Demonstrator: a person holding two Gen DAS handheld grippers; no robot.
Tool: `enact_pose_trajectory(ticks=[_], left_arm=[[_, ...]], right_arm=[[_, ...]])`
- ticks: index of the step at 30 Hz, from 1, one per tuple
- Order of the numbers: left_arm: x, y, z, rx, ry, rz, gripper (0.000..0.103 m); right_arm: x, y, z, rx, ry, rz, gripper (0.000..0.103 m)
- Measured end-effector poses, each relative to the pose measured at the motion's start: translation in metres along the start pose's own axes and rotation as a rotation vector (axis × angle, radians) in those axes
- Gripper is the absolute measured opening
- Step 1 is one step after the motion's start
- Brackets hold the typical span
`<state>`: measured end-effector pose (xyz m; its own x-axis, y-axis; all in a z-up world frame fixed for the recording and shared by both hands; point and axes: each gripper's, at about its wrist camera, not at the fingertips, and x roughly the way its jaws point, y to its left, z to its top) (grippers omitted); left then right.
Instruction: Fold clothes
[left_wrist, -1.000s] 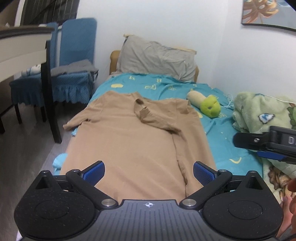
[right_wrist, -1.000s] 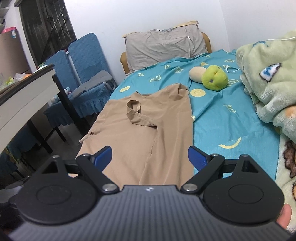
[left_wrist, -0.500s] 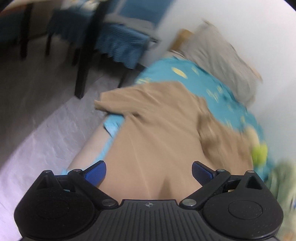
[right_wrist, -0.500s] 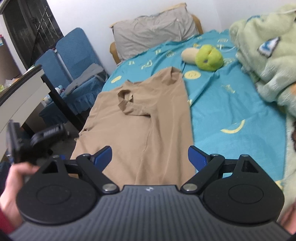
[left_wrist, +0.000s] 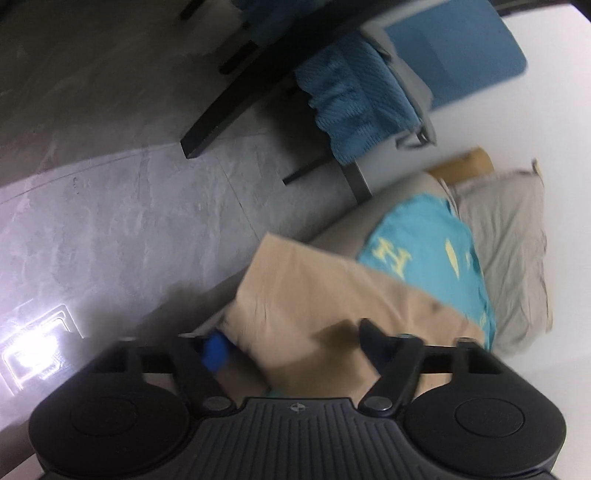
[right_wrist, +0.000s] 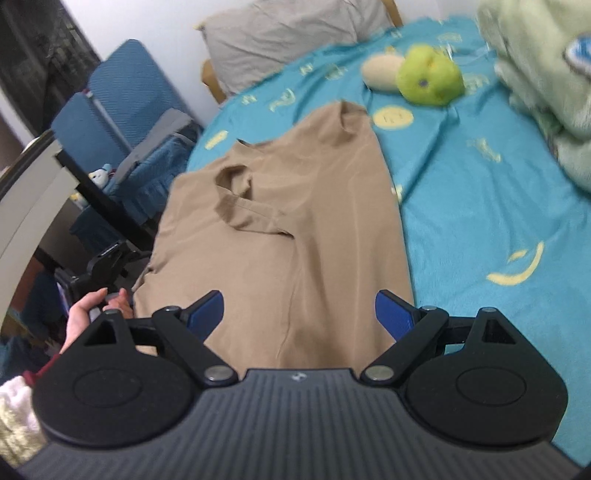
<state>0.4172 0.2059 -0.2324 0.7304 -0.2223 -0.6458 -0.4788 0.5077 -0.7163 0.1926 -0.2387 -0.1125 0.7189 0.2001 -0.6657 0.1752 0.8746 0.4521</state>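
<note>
the tan shirt (right_wrist: 280, 221) lies spread flat on the bed (right_wrist: 480, 206), along the bed's left side, with one sleeve folded across its chest and the other sleeve (left_wrist: 295, 288) hanging over the bed's edge toward the floor (left_wrist: 110, 184).

the left hand-held gripper (left_wrist: 291, 347) is at that hanging sleeve, rolled well over to one side and pointing downward. its jaws have just been closing, and the sleeve cloth sits between them; the view is blurred, so it is not clear whether the pads press on the cloth yet. in the right wrist view the person's left hand (right_wrist: 92, 310) shows at the bed's left edge, wrapped around the gripper's handle, with a dark red cuff at the wrist.

the right hand-held gripper (right_wrist: 299, 314) hangs over the shirt's lower part, tilted down, its jaws wide apart and holding nothing; the blue pads (right_wrist: 207, 310) are clear of the cloth.

further up the bed lie a green and cream plush toy (right_wrist: 424, 77) and a grey pillow (right_wrist: 288, 33) at the headboard. a pale green blanket (right_wrist: 546, 85) is heaped on the bed's right side. left of the bed stand blue chairs (right_wrist: 122, 96) and a tabletop (right_wrist: 29, 192) on dark legs.
</note>
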Motion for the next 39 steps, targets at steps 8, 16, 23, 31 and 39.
enact_pose_trajectory(ticks=[8,16,23,31,39], left_arm=[[-0.015,-0.040,0.011,0.181,-0.188,0.014,0.003],[-0.072,-0.174,-0.036,0.652,-0.317,-0.014,0.003],[-0.067,-0.289,-0.159,1.138,-0.242,-0.117,0.003],[0.005,-0.301,-0.284,1.376,-0.057,-0.112,0.004],[0.008,-0.260,-0.289,1.355,0.043,-0.060,0.066]], right_arm=[[0.006,-0.004,-0.001,0.049,0.019,0.009,0.090],[-0.020,-0.013,0.002,0.088,-0.052,0.019,0.090],[-0.031,-0.031,0.006,0.145,-0.091,0.004,0.090],[-0.028,-0.049,0.009,0.199,-0.095,-0.008,0.090],[-0.022,-0.060,0.011,0.200,-0.103,-0.010,0.090]])
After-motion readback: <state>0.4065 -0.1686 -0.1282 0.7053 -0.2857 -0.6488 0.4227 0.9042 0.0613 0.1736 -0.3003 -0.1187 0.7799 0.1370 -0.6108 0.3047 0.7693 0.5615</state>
